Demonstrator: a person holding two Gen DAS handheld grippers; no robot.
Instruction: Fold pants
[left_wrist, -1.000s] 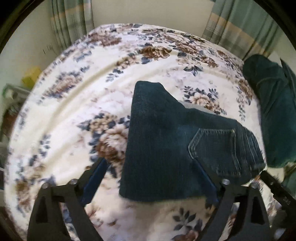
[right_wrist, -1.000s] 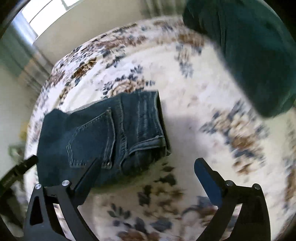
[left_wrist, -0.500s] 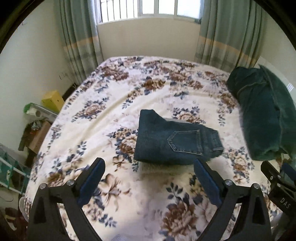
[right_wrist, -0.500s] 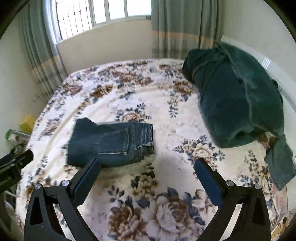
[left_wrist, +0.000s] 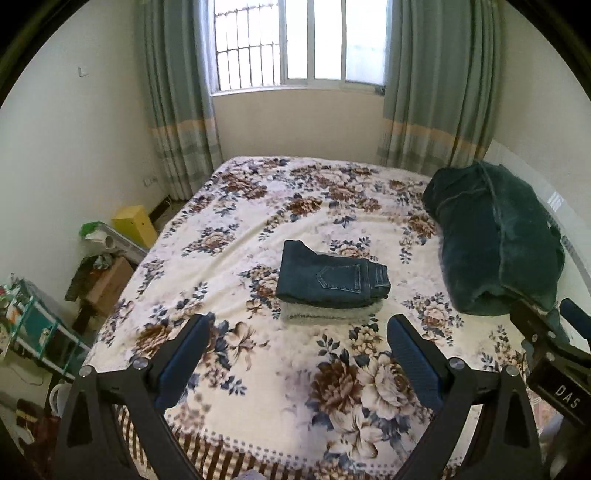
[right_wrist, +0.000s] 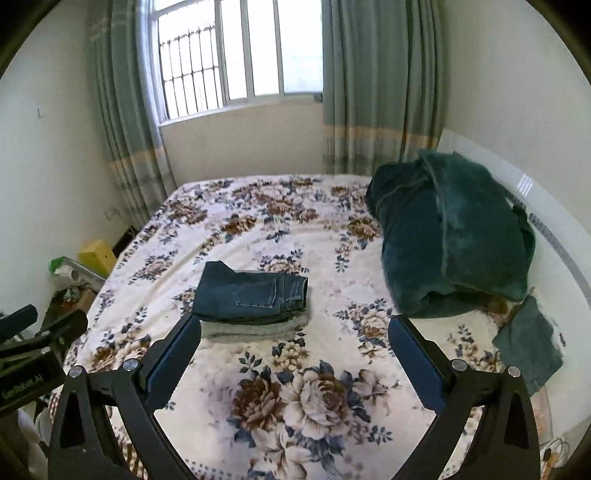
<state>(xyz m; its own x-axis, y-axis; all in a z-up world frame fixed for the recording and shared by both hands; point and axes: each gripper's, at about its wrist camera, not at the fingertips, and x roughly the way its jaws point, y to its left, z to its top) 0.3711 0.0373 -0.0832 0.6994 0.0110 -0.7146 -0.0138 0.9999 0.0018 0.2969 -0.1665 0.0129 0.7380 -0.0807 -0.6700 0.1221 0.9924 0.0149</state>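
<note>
Dark blue jeans lie folded into a compact rectangle in the middle of the floral bed, on top of a folded grey garment. They also show in the right wrist view, with the grey garment under them. My left gripper is open and empty, held back above the bed's near edge. My right gripper is open and empty, also held back from the jeans.
A rolled dark green blanket lies at the bed's right side. A dark green cloth lies below it. Boxes and clutter stand on the floor to the left. Curtains and a window are at the back.
Both grippers have pulled well back and up from the folded jeans, so the whole bed and room now show. The jeans stay folded in place.
</note>
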